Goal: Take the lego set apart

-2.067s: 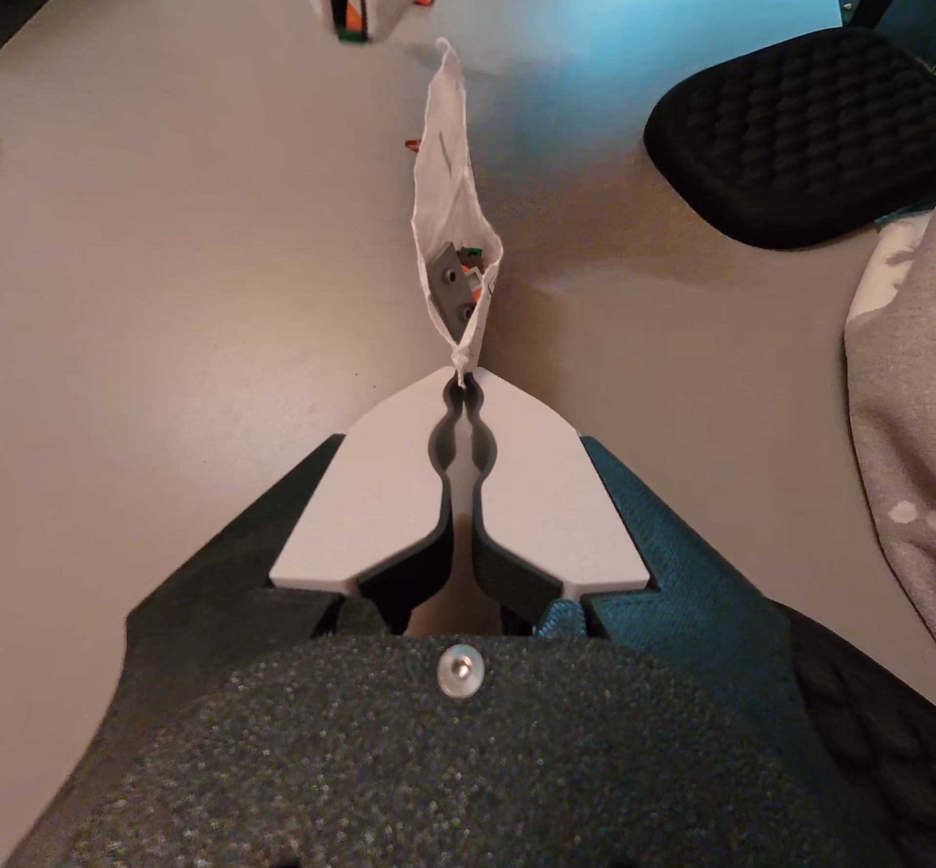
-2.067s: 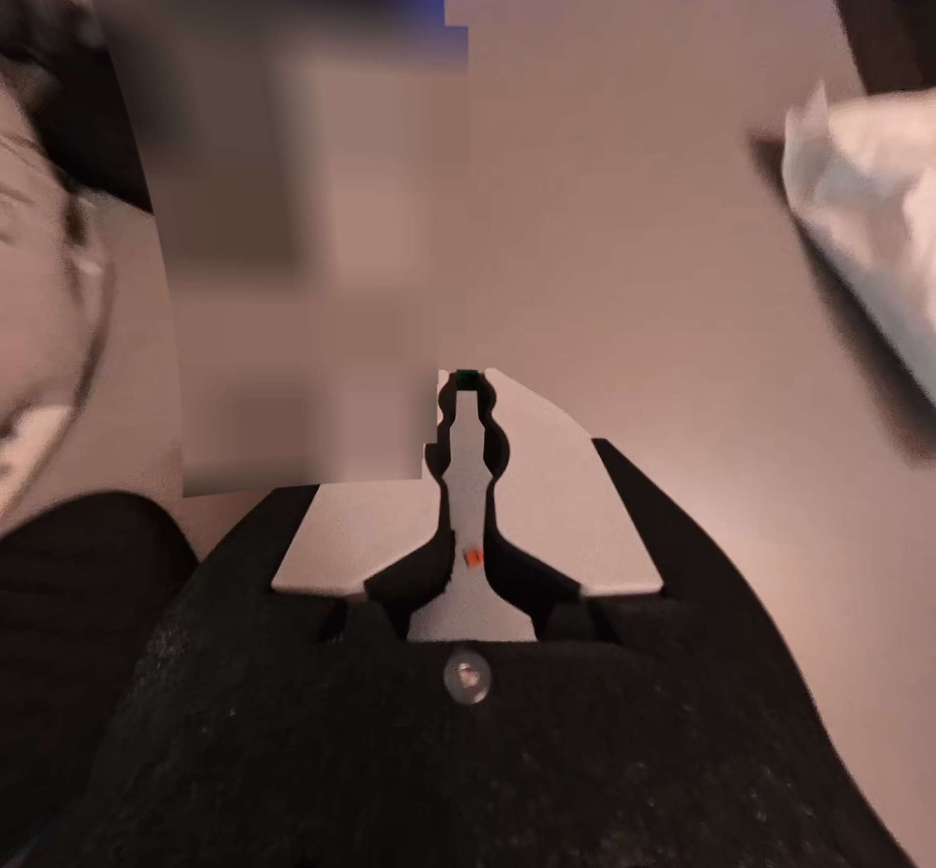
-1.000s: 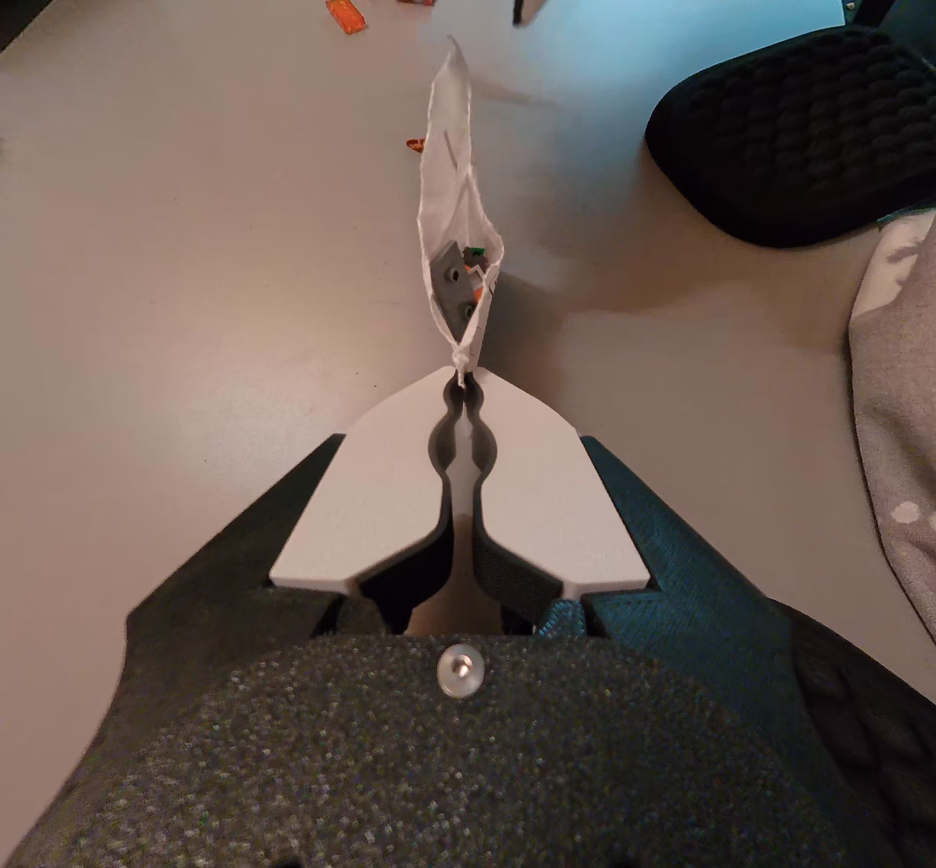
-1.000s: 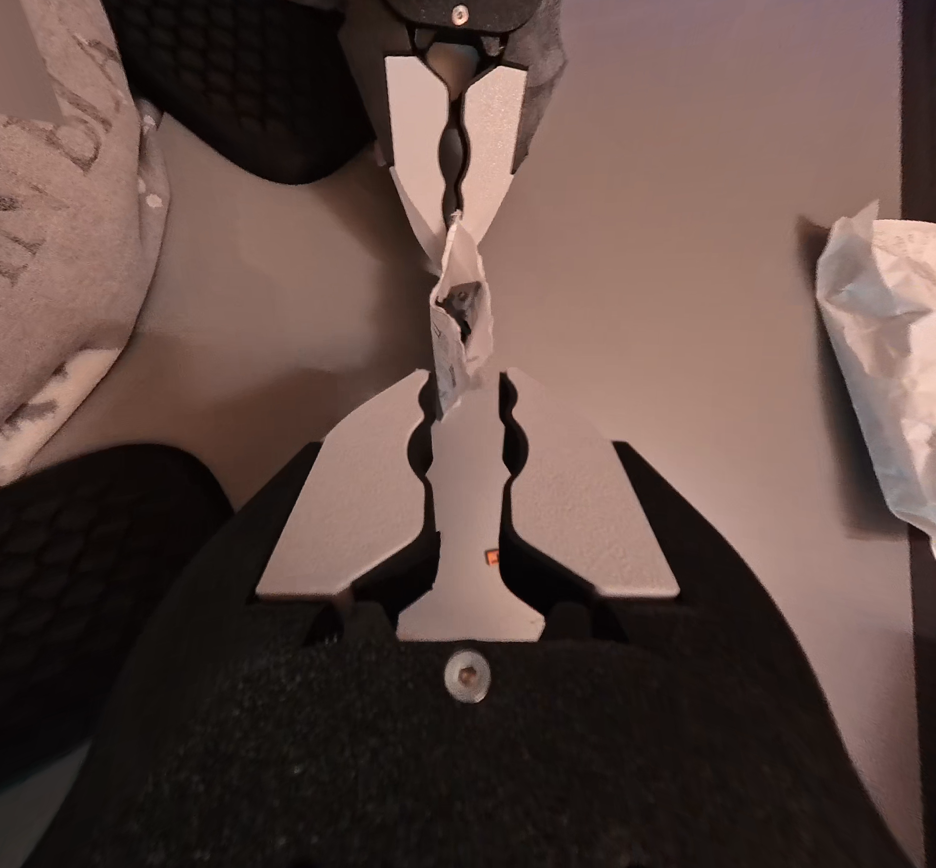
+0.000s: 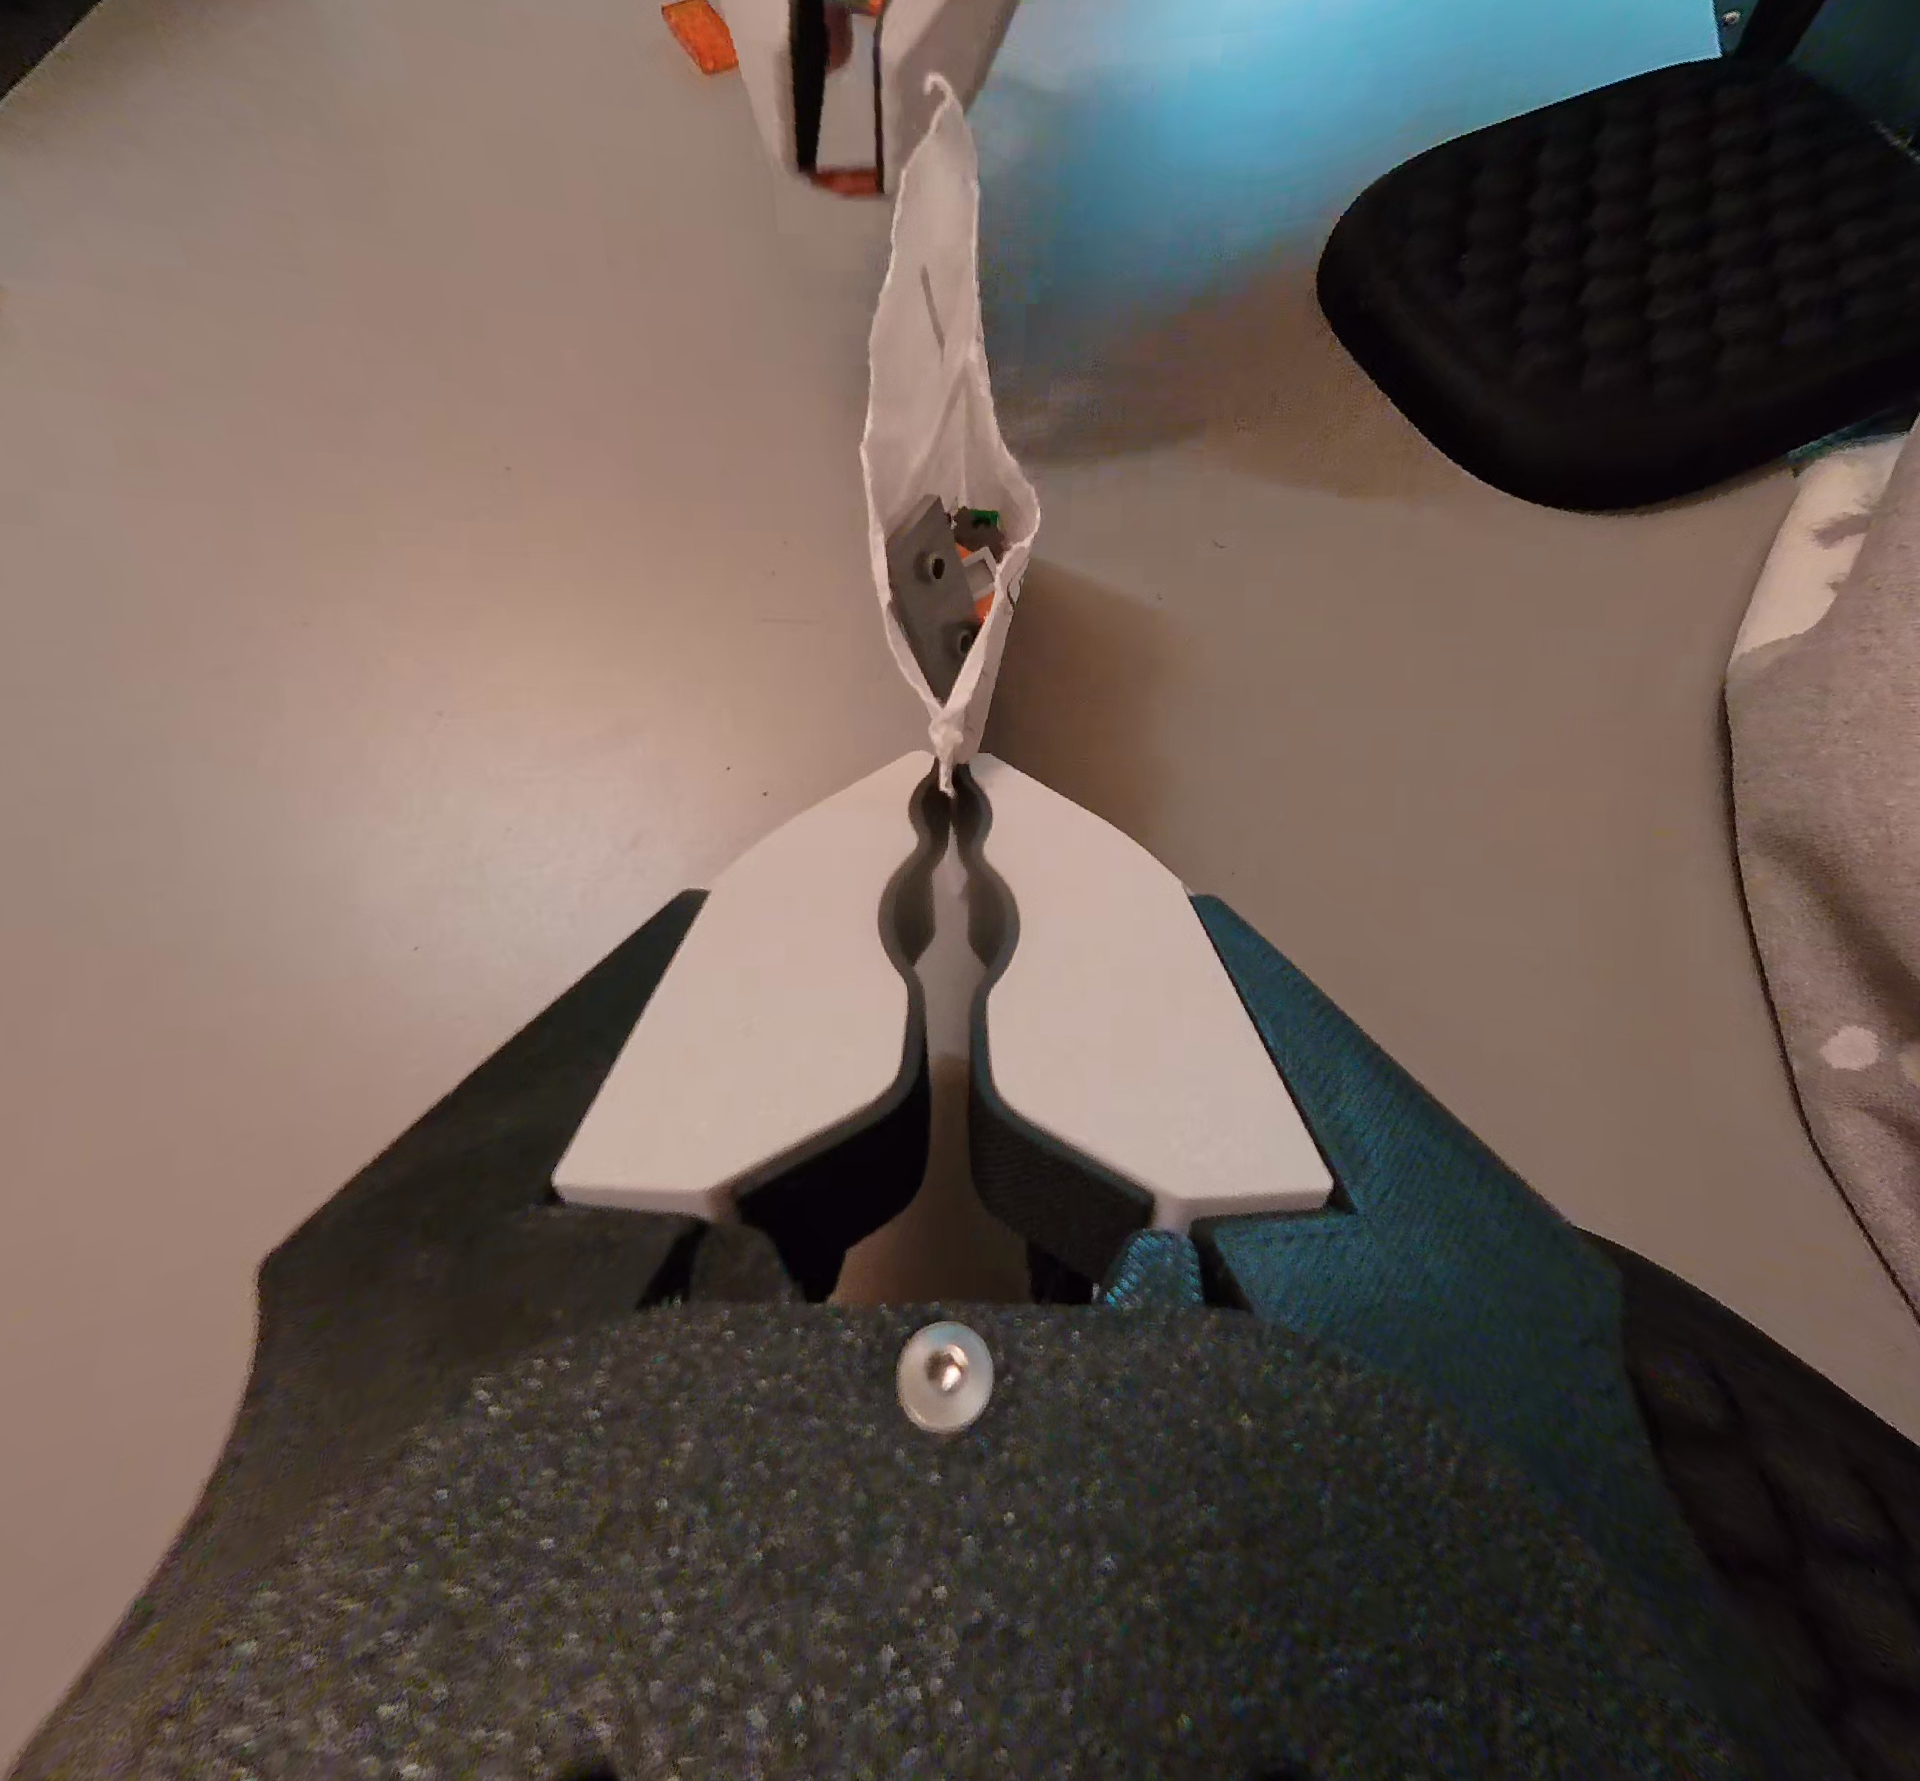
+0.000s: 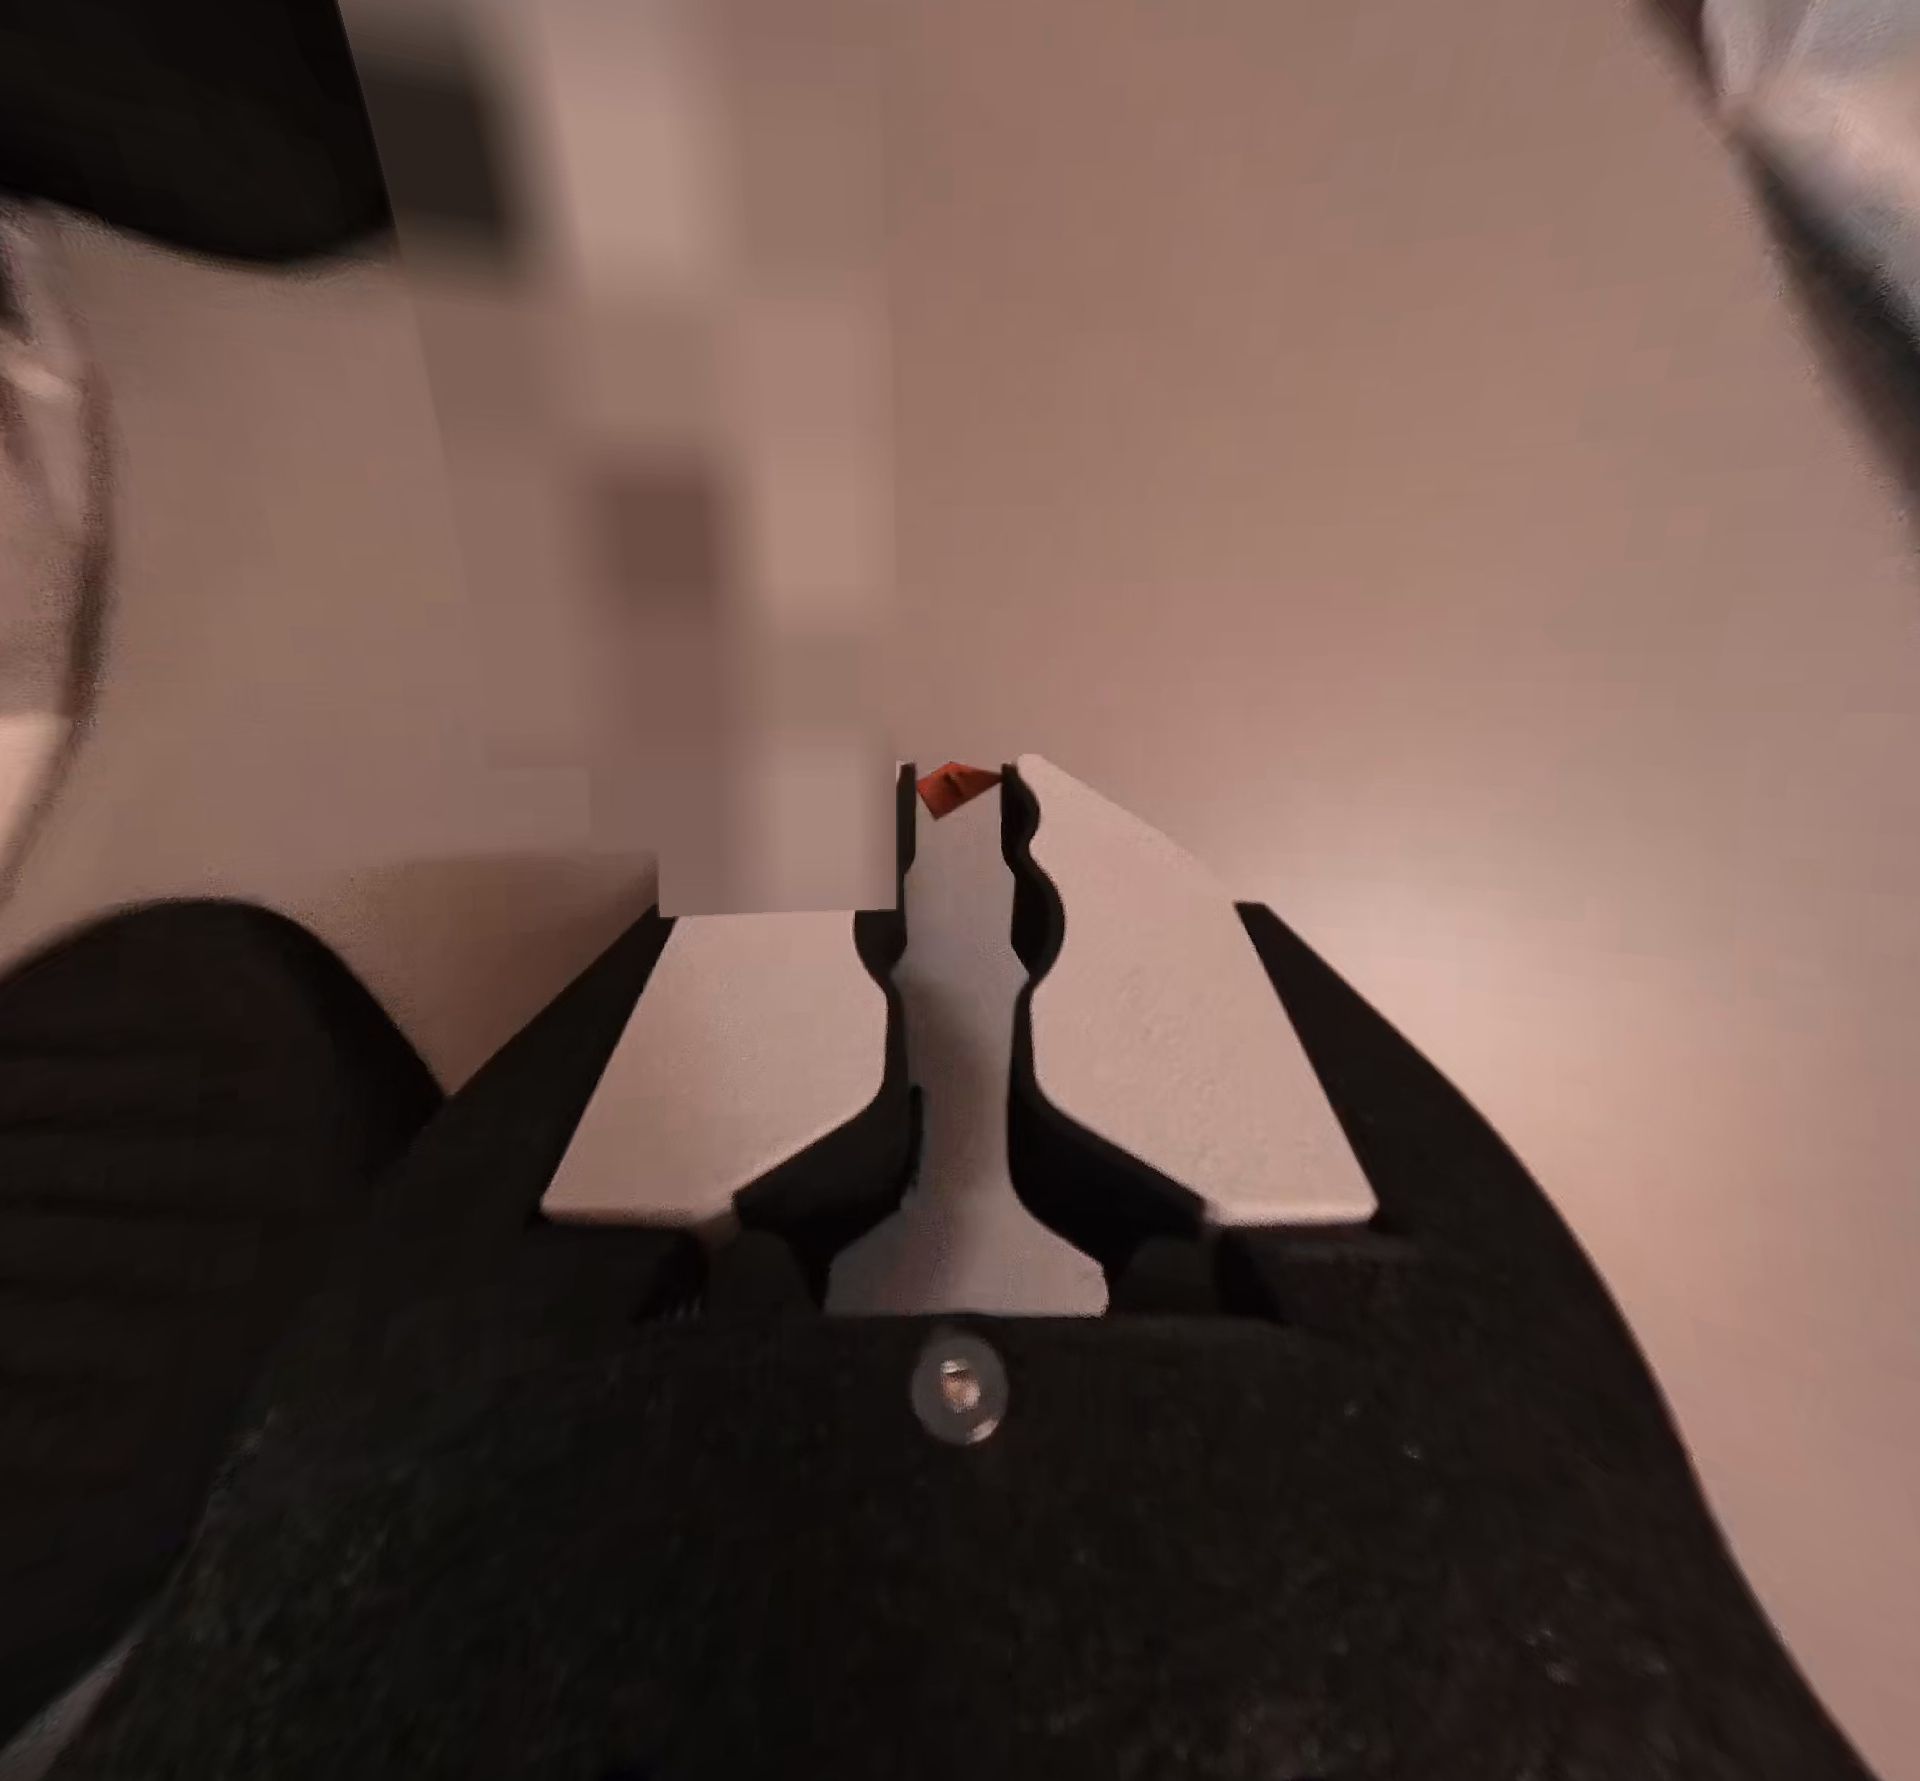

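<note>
I have the white paper bag (image 5: 935, 360) stretched above the desk (image 5: 416, 484), its near corner pinched in my left hand-held gripper (image 5: 951, 775), whose jaws are closed tight on the paper. Through the bag's slit I see loose lego pieces (image 5: 940, 568), grey with bits of orange and green. My right hand-held gripper (image 6: 961, 781) is narrowly parted around a small orange brick (image 6: 951, 786) at its tips; in the left view it hovers just past the bag's far tip, with that orange piece at its fingertips. I judge I'm on the bagging step: carrying a detached piece to the opening. Next I need to line the tips over the slit and release. A second ago the right hand-held gripper was wider and had no such brick at its tips, reaching toward the bag. An orange plate (image 5: 698, 38) lies beyond, a black cushion (image 5: 1621, 297) to the right.
</note>
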The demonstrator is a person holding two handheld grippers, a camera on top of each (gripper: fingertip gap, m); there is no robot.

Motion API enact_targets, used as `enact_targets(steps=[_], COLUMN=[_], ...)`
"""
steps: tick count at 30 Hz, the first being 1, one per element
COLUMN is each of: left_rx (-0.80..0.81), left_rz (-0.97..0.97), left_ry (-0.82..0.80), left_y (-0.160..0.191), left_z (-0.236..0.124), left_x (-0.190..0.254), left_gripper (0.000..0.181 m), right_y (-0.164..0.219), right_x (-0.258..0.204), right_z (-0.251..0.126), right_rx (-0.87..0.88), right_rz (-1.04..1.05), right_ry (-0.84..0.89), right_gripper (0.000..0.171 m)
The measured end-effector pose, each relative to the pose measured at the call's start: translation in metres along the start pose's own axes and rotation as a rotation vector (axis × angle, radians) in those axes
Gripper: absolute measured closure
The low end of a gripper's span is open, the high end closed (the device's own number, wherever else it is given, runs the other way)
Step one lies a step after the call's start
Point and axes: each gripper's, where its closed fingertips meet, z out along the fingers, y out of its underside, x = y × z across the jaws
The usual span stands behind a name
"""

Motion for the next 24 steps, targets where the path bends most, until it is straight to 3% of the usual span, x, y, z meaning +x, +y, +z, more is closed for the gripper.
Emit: enact_targets(steps=[3,6,14,24], left_rx=[-0.001,-0.003,-0.004,0.003], left_rz=[0.000,0.007,0.012,0.005], left_ry=[-0.001,-0.006,-0.010,-0.014], left_y=[0.000,0.000,0.000,0.000], left_z=[0.000,0.000,0.000,0.000], left_x=[0.000,0.000,0.001,-0.001], left_gripper=[0.181,0.181,0.181,0.181], right_y=[-0.059,-0.084,-0.066,-0.064], right_x=[-0.024,-0.040,-0.043,-0.038], right_z=[-0.009,-0.001,0.032,0.005], right_rx=[0.147,0.159,0.033,0.125], right_rz=[-0.100,-0.183,-0.234,-0.164], right_ry=[-0.056,-0.085,-0.095,-0.040], right_gripper=[0.156,0.156,0.152,0.145])
